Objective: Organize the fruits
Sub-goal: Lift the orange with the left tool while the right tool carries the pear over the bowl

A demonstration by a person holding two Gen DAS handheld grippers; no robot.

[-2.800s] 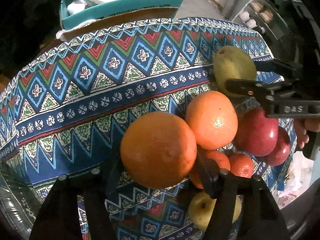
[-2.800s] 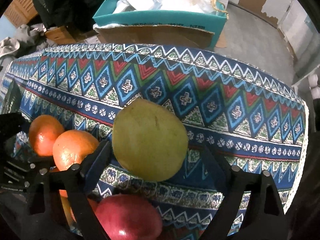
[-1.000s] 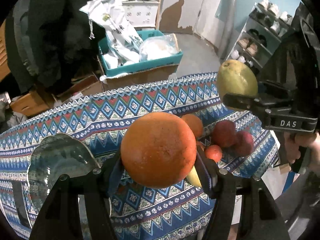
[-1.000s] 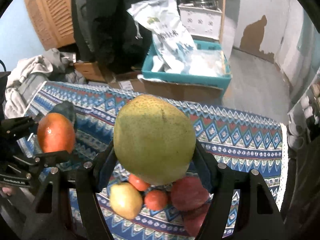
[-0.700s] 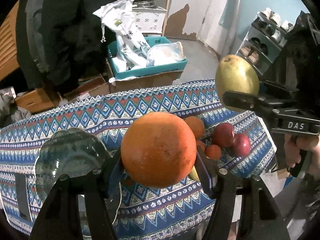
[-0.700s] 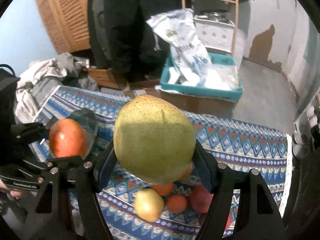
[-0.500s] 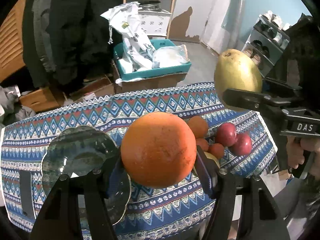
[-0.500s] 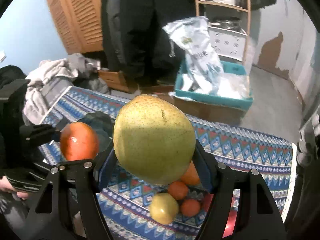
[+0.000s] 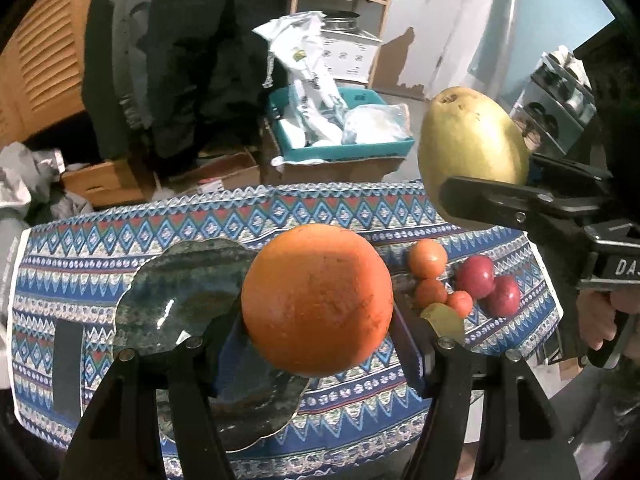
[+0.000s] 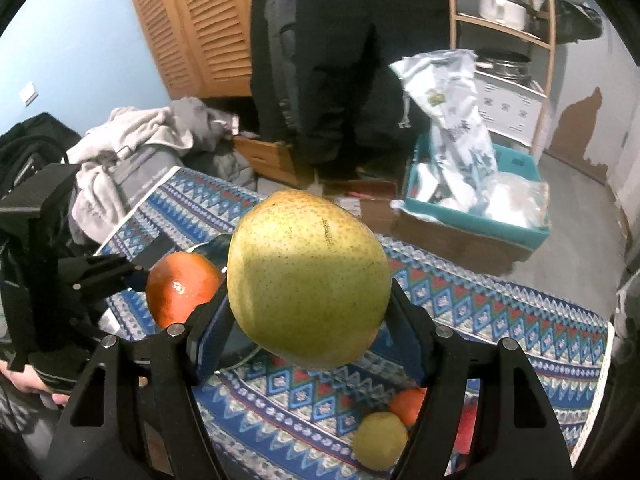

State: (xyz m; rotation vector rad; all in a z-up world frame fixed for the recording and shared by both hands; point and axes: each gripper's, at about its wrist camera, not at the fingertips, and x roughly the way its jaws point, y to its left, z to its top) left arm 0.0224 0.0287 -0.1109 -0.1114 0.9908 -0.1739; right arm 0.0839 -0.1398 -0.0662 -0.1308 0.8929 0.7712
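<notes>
At nine o'clock in the left wrist view, a glass plate point(image 9: 180, 292) is lying on the patterned surface point(image 9: 320, 212), its near edge running under our left tongs point(image 9: 316, 320). We are gripping an orange point(image 9: 316, 300) in the left tongs, both pads pressing its sides, and holding it in the air above the surface at the centre of that view. At three o'clock from the orange, the other fruit is sitting in a cluster on the surface: three small oranges point(image 9: 428, 258), a yellow apple point(image 9: 444, 318) partly hidden by a finger, and two red apples point(image 9: 476, 278) touching each other. At one o'clock our right tongs point(image 9: 476, 184) are clenching a pear point(image 9: 472, 144), also in the air, with a hand point(image 9: 600, 316) on the handle at three o'clock.

In the right wrist view, the left tongs point(image 10: 160, 276) with the orange point(image 10: 180, 288) are showing at nine o'clock. The pear point(image 10: 308, 276) is filling the centre, squeezed between the pads of the right tongs point(image 10: 308, 328). At five o'clock, the yellow apple point(image 10: 380, 440) and a small orange point(image 10: 408, 404) are lying on the surface point(image 10: 500, 312).
</notes>
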